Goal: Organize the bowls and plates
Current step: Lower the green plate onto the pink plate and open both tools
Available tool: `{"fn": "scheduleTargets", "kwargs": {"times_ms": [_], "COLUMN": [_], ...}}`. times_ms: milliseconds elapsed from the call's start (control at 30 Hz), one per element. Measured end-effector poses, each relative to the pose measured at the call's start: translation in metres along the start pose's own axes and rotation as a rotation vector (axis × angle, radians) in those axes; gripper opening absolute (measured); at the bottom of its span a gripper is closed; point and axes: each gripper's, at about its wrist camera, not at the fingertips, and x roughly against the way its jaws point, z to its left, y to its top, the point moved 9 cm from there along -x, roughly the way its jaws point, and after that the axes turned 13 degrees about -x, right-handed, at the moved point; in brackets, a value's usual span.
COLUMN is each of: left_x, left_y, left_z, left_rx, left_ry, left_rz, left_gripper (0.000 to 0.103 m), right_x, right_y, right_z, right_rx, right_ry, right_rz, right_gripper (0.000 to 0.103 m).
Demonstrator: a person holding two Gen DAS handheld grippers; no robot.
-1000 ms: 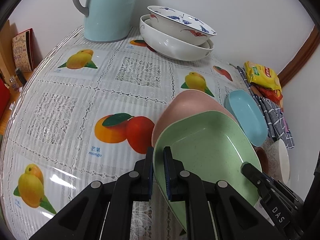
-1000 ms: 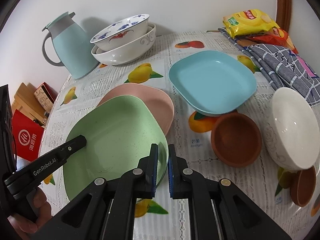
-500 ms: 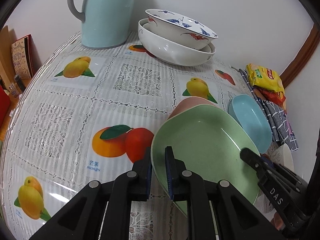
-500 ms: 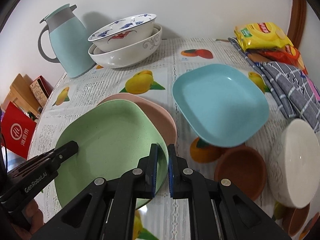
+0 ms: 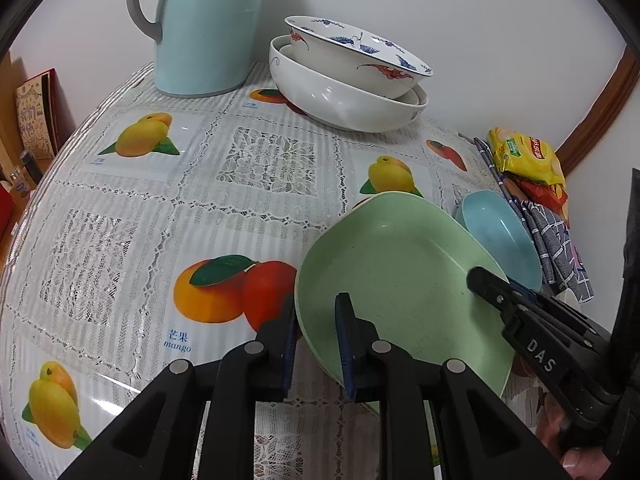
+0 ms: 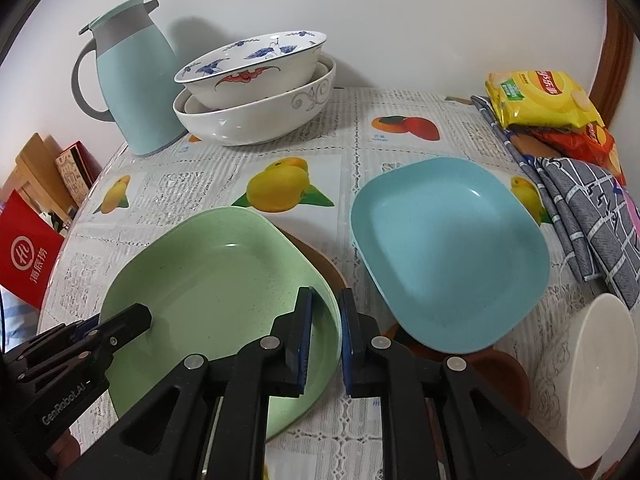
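Observation:
A green square plate (image 5: 400, 276) (image 6: 208, 276) sits on top of a pink plate (image 6: 320, 264), which shows only as a thin edge beneath it. My left gripper (image 5: 316, 320) straddles the green plate's left rim, its jaws slightly parted. My right gripper (image 6: 324, 320) straddles the plate's right rim, its jaws also slightly parted. A blue square plate (image 6: 448, 252) (image 5: 500, 240) lies to the right. A brown bowl (image 6: 480, 364) and a white bowl (image 6: 600, 380) sit at the front right.
Two large stacked white bowls (image 6: 256, 92) (image 5: 348, 76) and a pale blue jug (image 6: 132, 80) (image 5: 204, 24) stand at the back by the wall. Snack packets (image 6: 540, 100) and a checked cloth (image 6: 580, 208) lie at the right edge.
The green plate has moved back and now covers the pink plate almost fully. Both grippers' jaws have opened a little around its rim.

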Motion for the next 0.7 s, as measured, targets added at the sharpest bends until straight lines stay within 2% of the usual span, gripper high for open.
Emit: {"fn": "scheduleTargets", "kwargs": {"times_ms": [67,133,167,267,367,500,633,700], "left_x": [0.001,0.002,0.002,0.006,0.007,0.010,0.017,0.022], "left_y": [0.000,0.000,0.000,0.001,-0.002,-0.006,-0.007,-0.006], "left_z": [0.000,-0.001,-0.001,-0.004,-0.009,-0.014,-0.018,-0.021], "left_rx": [-0.001,-0.014,-0.024,-0.042,-0.067,-0.079,-0.089,-0.094], "left_ry": [-0.004,0.001,0.006,0.008,0.006,0.003,0.005,0.006], "left_rz": [0.001,0.002,0.001,-0.007,0.005,0.012,0.008,0.000], "left_gripper": [0.022,0.035,0.038,0.039,0.045,0.047,0.047,0.047], "right_x": [-0.001,-0.002,-0.002,-0.003,-0.001,0.014,0.033,0.039], "right_y": [0.000,0.001,0.001,0.001,0.002,0.008,0.014,0.013], "right_z": [0.001,0.002,0.003,0.008,0.009,0.005,0.000,-0.002], "right_rx": [0.008,0.015,0.022,0.042,0.041,0.016,0.000,-0.010], "right_ry": [-0.002,-0.001,-0.001,0.014,0.012,0.010,0.015,0.018], "right_rz": [-0.002,-0.006,-0.008,-0.010,-0.023,-0.085,-0.123,-0.125], "right_gripper": [0.015,0.017,0.019,0.028,0.032,0.052,0.054,0.062]}}
